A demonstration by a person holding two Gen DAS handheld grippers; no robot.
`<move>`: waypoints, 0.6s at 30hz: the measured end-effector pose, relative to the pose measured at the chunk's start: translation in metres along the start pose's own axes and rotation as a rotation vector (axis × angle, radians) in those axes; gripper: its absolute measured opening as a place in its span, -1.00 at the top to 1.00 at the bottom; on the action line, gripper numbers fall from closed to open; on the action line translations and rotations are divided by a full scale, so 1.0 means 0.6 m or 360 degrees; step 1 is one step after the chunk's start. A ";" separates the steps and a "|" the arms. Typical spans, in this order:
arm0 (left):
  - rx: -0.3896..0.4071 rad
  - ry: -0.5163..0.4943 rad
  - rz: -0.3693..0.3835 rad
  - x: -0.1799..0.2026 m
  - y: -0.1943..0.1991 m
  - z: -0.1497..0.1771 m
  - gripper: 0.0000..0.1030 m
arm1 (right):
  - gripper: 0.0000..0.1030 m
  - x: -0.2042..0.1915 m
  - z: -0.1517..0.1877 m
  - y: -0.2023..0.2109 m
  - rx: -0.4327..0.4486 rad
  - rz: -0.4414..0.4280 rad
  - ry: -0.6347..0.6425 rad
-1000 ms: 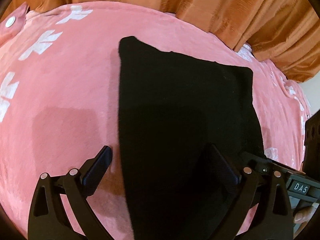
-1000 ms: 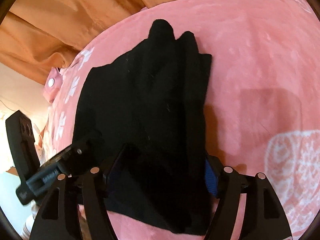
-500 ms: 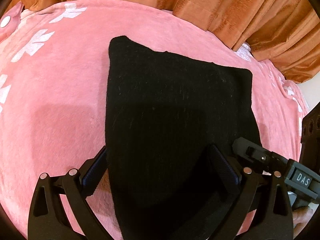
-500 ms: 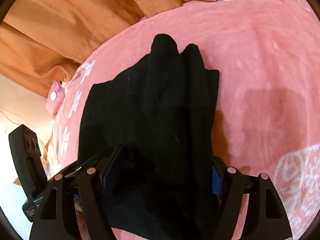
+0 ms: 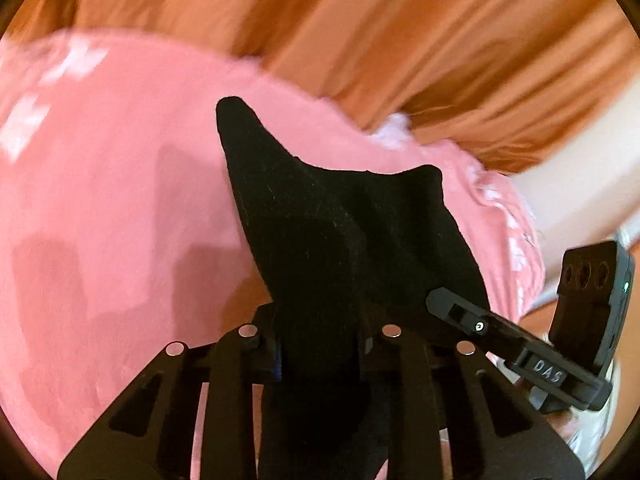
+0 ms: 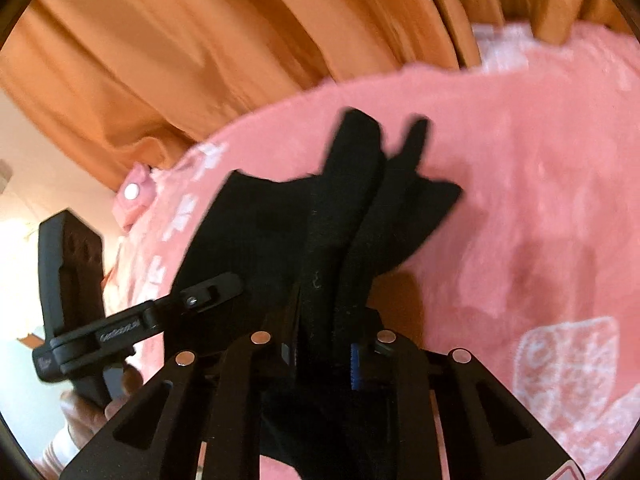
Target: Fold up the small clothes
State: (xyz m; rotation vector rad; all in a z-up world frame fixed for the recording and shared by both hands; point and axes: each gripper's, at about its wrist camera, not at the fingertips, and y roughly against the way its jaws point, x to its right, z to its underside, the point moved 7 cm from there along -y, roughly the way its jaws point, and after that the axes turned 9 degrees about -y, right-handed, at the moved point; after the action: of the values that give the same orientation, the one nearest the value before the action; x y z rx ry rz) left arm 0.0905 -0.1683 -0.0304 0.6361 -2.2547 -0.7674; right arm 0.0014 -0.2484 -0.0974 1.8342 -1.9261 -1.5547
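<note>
The left gripper (image 5: 320, 344) has just closed its jaws and now pinches the near edge of the black garment (image 5: 340, 232), bunched cloth filling the narrow gap. The right gripper (image 6: 324, 344) has just closed likewise, clamped on a gathered fold of the same garment. The garment's far end trails on the pink blanket (image 5: 112, 208), before the orange curtain (image 5: 360, 28).

White letters "DAS" are readable on the black bar of the right gripper (image 5: 516, 344) in the left wrist view; the left gripper (image 6: 140, 320) bar in the right wrist view has white lettering too, blurred, can't read it.
</note>
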 end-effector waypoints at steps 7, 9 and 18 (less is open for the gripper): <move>0.0456 -0.0332 0.0102 0.115 0.218 -0.127 0.55 | 0.67 -0.110 -0.057 0.197 0.0473 -0.0251 0.0216; 0.0556 -0.0418 0.0064 0.132 0.283 -0.161 0.55 | 0.67 -0.156 -0.080 0.249 0.0583 -0.0381 0.0266; 0.0505 -0.0287 -0.0223 0.000 0.267 -0.197 0.28 | 0.55 -0.224 -0.154 0.160 0.0457 -0.0565 0.0196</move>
State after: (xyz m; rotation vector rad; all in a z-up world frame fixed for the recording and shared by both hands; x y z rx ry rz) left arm 0.1388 -0.0955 0.1483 0.9133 -2.5455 -0.5533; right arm 0.0311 -0.2200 0.0876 2.4401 -1.9314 -1.2499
